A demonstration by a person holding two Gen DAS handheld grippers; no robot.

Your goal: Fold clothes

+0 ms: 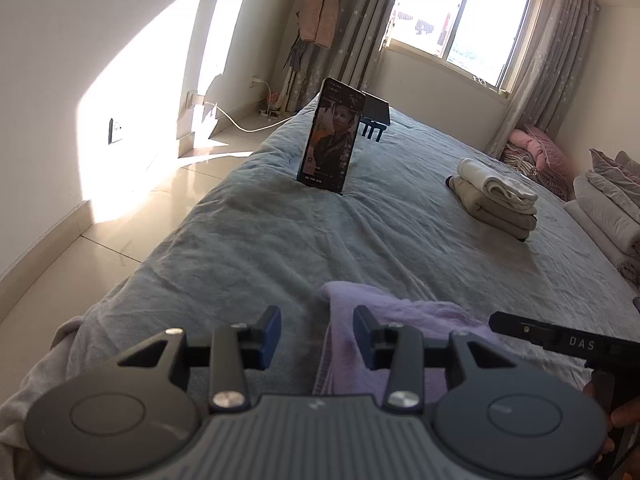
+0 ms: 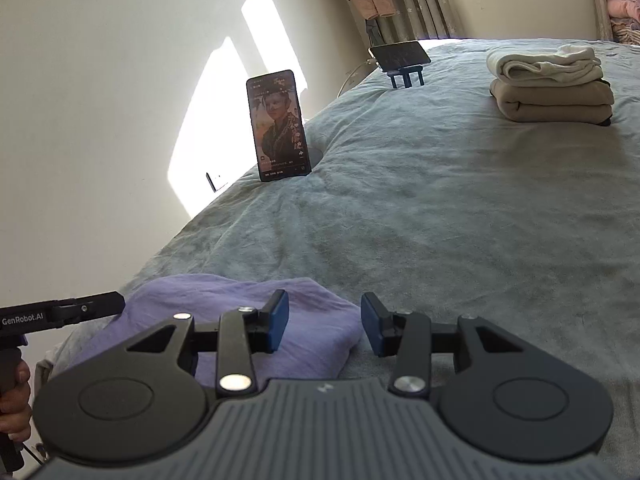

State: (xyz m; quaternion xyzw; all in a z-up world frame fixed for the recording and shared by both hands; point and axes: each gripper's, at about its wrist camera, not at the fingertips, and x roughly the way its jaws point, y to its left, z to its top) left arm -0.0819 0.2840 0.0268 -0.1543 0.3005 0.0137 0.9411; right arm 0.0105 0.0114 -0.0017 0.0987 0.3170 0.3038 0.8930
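A lilac garment (image 1: 404,320) lies flat near the front edge of the grey-green bed cover (image 1: 280,240). Its left edge runs up between the fingers of my left gripper (image 1: 318,336), whose blue pads stand apart without pressing on it. In the right wrist view the garment (image 2: 240,304) spreads under the left finger of my right gripper (image 2: 325,326), and its right edge ends in the gap between the open pads. Each gripper shows side-on in the other's view: the right gripper (image 1: 500,322) and the left gripper (image 2: 116,304), the latter held by a hand (image 2: 16,400).
A stack of folded cream and beige clothes (image 1: 496,200) (image 2: 552,84) sits farther back on the right. A phone (image 1: 330,136) (image 2: 278,126) stands upright mid-bed, and a second device on a blue stand (image 1: 376,110) is behind it. Rolled bedding (image 1: 600,208) lines the right side, with tiled floor (image 1: 120,208) on the left.
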